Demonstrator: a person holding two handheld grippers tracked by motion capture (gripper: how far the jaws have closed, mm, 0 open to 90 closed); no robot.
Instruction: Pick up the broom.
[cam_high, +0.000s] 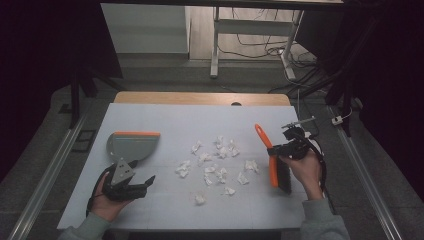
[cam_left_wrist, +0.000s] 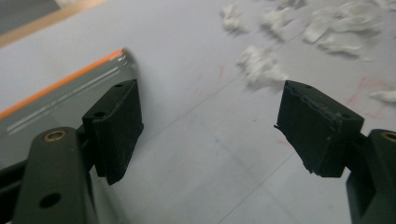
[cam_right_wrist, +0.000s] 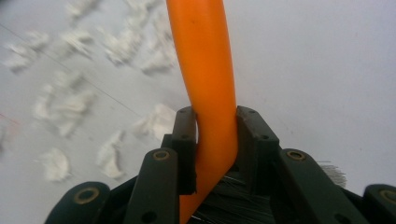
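Brush gripped beside the paper scraps, dustpan lying free.

The orange-handled brush is lying on the white surface just to the right of the scattered paper scraps, with the right gripper clenching its jaws around the handle just above the dark bristles. On the far left of the scraps, the grey dustpan is sitting flat, and the left gripper is hovering just beside its near edge with jaws spread wide, grasping nothing.

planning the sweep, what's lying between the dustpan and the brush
In the high view, scattered white paper scraps lie on the table between the dustpan and the brush.
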